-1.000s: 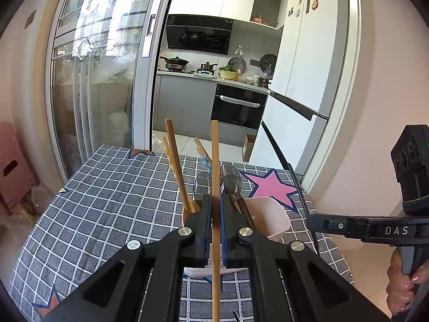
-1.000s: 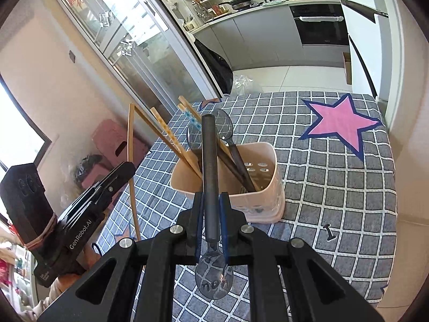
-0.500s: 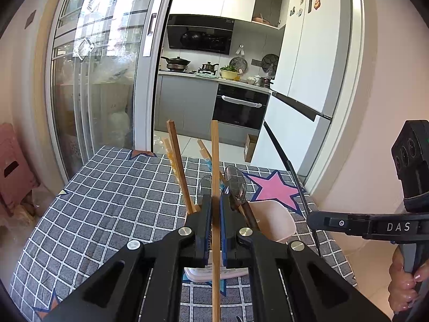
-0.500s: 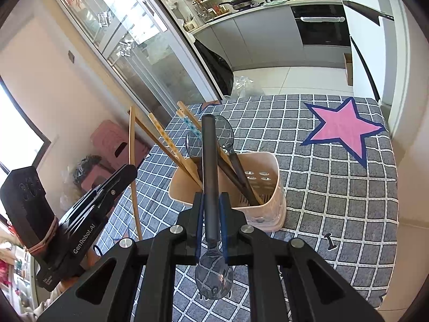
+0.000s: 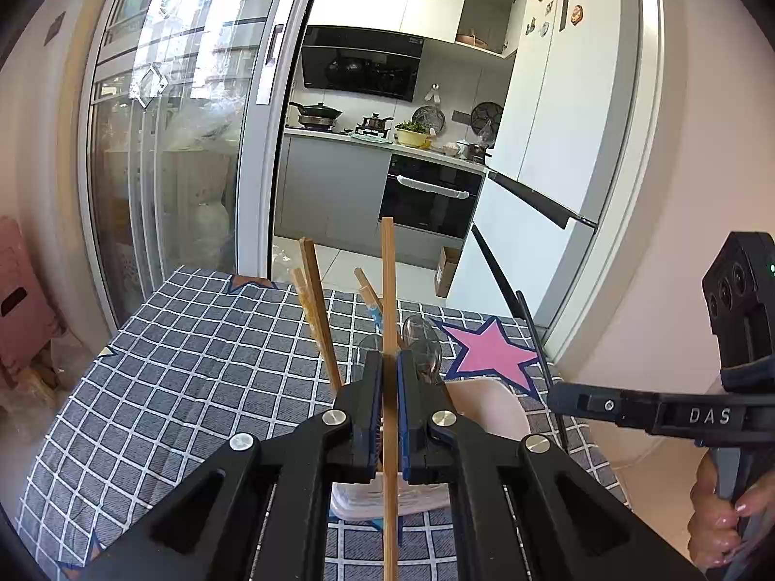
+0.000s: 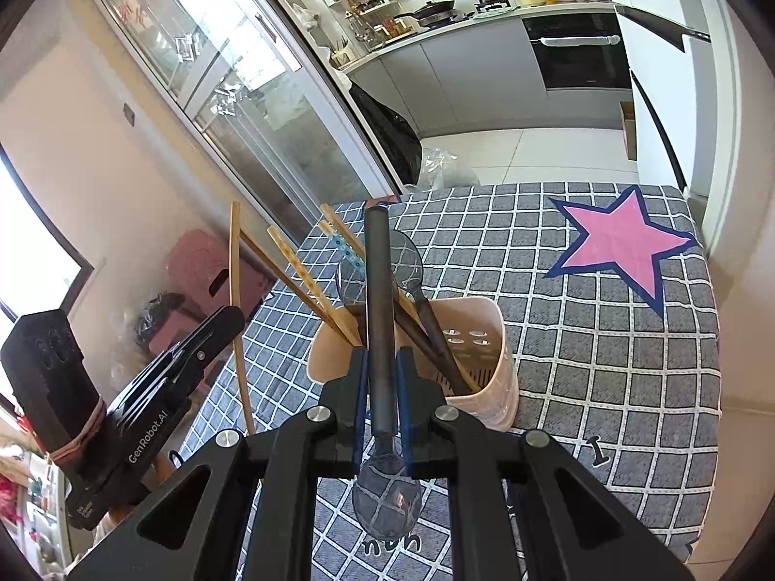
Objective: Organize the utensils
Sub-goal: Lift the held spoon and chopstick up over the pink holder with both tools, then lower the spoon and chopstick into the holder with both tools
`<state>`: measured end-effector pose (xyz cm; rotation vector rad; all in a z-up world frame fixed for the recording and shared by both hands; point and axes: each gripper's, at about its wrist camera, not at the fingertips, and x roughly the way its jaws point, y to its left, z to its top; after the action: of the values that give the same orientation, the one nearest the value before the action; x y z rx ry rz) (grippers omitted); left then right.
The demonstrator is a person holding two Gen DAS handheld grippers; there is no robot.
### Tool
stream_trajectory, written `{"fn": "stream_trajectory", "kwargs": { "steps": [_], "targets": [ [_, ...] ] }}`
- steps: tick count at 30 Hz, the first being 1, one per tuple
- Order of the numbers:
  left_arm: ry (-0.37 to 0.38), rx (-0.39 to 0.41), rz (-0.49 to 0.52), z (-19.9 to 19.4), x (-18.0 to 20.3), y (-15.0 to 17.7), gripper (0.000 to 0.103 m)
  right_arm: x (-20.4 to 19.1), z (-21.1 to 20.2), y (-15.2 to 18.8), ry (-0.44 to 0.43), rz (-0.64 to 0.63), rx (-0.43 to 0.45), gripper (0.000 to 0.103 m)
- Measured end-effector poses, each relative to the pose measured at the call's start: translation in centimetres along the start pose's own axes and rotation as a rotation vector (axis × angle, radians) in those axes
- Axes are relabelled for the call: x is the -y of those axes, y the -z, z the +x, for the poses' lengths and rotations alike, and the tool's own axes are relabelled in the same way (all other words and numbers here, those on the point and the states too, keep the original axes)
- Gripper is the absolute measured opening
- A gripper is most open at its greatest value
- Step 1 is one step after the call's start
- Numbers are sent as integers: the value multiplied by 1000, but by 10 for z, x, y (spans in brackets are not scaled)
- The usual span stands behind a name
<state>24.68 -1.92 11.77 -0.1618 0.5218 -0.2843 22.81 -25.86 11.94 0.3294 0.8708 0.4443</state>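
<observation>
A pale pink utensil holder (image 6: 489, 334) stands on the checked tablecloth (image 6: 605, 339); it holds wooden chopsticks (image 6: 300, 271) and dark-handled spoons (image 6: 407, 261). My left gripper (image 5: 387, 363) is shut on one wooden chopstick (image 5: 387, 290), held upright just in front of the holder (image 5: 489, 411). My right gripper (image 6: 380, 358) is shut on a dark-handled spoon (image 6: 378, 290), handle up and bowl (image 6: 385, 498) down, above the holder's near side. The left gripper and its chopstick (image 6: 235, 261) show at left in the right wrist view.
The table's far edge meets a glass sliding door (image 5: 169, 145) and the kitchen doorway. A pink star (image 6: 625, 242) marks the cloth at far right. A white fridge (image 5: 557, 145) stands beyond the table. A pink stool (image 5: 19, 300) is at left.
Both grippers have risen slightly and drawn nearer the holder, which sits lower in both views. Each keeps its utensil.
</observation>
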Motion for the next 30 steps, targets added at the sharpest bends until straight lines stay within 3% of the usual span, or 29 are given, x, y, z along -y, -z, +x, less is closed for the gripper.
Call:
{"fn": "stream_trajectory", "kwargs": {
  "steps": [16,22,30],
  "targets": [
    [-6,110,-10,33,8,-58,37,17,24,-34,5,20,29,12],
    [-25,160,-51,54,2,-62,37,18,36,-47,-30,-20,104,12],
    [-63,224,-48,72,-1,-54,37,13,54,-45,29,-147,219,12]
  ]
}}
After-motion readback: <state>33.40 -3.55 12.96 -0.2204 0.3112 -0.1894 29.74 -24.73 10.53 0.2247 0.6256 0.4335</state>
